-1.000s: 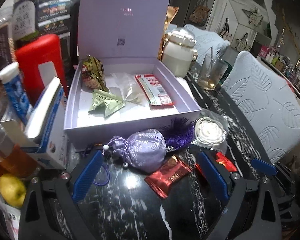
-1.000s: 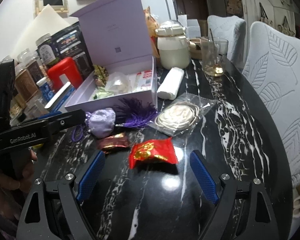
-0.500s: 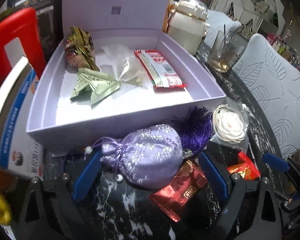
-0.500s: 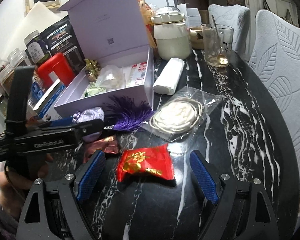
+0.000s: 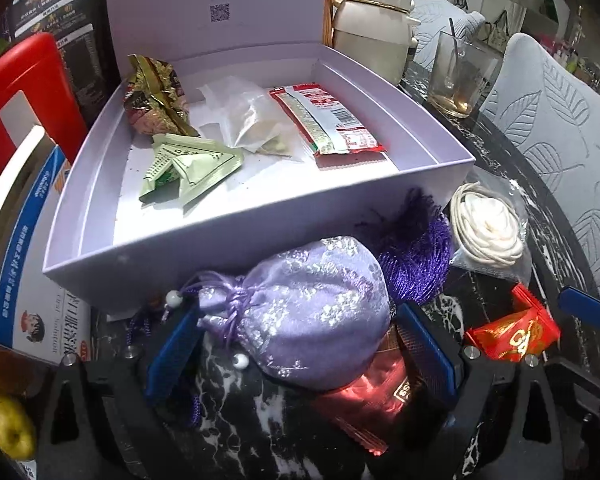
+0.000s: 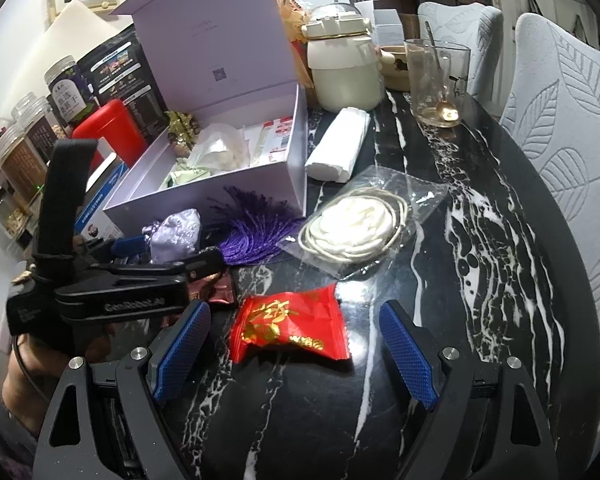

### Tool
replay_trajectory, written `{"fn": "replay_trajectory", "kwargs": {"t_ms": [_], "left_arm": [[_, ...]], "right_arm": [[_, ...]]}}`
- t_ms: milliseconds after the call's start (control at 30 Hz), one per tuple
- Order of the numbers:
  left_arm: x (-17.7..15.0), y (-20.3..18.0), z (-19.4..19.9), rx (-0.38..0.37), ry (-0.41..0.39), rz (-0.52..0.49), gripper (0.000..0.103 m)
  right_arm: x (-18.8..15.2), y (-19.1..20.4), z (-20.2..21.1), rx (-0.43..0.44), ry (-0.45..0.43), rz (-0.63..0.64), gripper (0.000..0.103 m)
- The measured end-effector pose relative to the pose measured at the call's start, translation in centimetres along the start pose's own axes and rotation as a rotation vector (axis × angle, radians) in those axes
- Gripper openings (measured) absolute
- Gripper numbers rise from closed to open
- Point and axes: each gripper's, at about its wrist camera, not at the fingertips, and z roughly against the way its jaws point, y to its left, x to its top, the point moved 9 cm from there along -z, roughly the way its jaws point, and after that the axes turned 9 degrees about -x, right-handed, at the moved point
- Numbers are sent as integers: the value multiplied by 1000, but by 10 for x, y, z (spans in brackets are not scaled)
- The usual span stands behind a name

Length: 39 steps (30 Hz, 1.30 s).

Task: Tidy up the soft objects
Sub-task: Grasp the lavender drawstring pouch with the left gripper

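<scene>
Jaws of the left gripper [image 5: 296, 344] have just been closing around the lilac drawstring pouch [image 5: 304, 312], which sits squarely between the two blue pads; the left pad lies against the pouch's gathered neck and the right pad against its rounded side, though whether they press firmly cannot be told. The pouch rests on the black marble table [image 6: 480, 216], partly on top of a dark red foil sachet [image 5: 374, 402] — its purple tassel [image 5: 416, 256] fans out just behind, touching the front wall of the lavender box [image 5: 236, 240].

Between the pads of the right gripper [image 6: 296, 350], set wide apart and touching nothing, lies a bright red candy packet [image 6: 290, 328] flat on the table, closer to the left pad than the right.

Just beyond, a white fabric flower in a clear bag [image 6: 356, 224] lies beside the tassel. The box stands open with its lid upright, holding a green folded packet [image 5: 188, 168], a clear bag [image 5: 252, 120], a red-and-white wrapper [image 5: 328, 120] and a gold-brown foil pack [image 5: 156, 96]. Farther back — a folded white cloth [image 6: 338, 146], a cream jar [image 6: 344, 68] and a glass with a spoon [image 6: 436, 80].
</scene>
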Motion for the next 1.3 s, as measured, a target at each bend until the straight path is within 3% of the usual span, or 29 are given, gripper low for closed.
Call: {"fn": "replay_trajectory", "kwargs": {"t_ms": [67, 200, 267, 933, 1133, 1300], "left_arm": [[0, 4, 4, 34, -19, -11, 71], [-2, 5, 9, -6, -18, 27, 66], [-4, 6, 17, -33, -26, 51, 66], [-26, 9, 123, -30, -174, 63, 66], [-38, 28, 141, 24, -209, 107, 66], [-51, 46, 153, 34, -219, 148, 66]], "right_arm": [[-1, 0, 1, 1, 1, -7, 88], [-4, -4, 3, -8, -3, -15, 88], [-5, -4, 3, -12, 0, -18, 88], [-15, 15, 15, 19, -12, -11, 88], [-13, 36, 26, 51, -28, 27, 87], [-12, 66, 33, 142, -32, 49, 82]]}}
